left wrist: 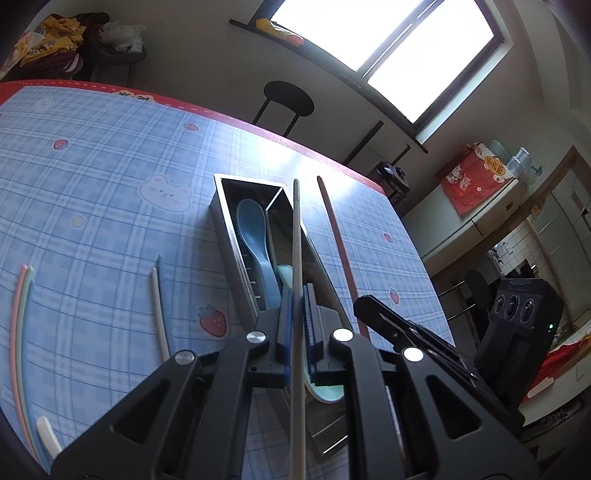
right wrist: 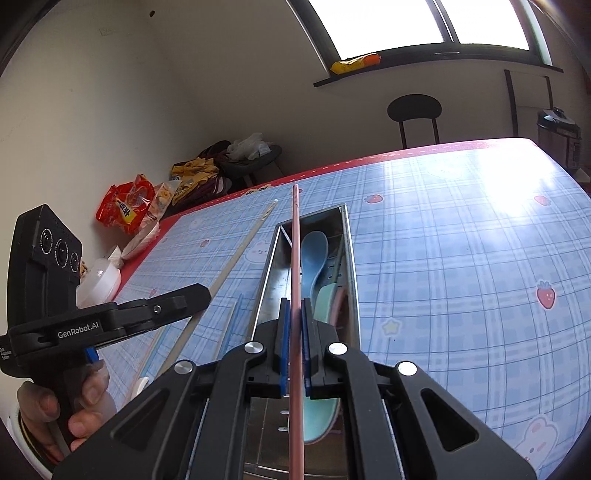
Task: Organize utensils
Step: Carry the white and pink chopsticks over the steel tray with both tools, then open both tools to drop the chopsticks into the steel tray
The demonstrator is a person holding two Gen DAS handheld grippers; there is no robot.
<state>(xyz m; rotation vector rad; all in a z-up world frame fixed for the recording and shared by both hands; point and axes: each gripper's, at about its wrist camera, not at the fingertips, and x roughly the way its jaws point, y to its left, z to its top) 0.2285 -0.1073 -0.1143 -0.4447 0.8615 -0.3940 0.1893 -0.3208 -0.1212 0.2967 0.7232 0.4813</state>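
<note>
One blue plaid tablecloth, red border, black stool, bright window

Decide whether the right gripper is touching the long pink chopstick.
Touching. The right wrist view shows the right gripper with both blue pads pressed against the long pink chopstick, no gap either side.

We see a table under a blue plaid cloth with a red border, a round-backed black chair just beyond its far edge, a bright window in the pale wall above that chair, and clothes heaped past the table's corner.
</note>
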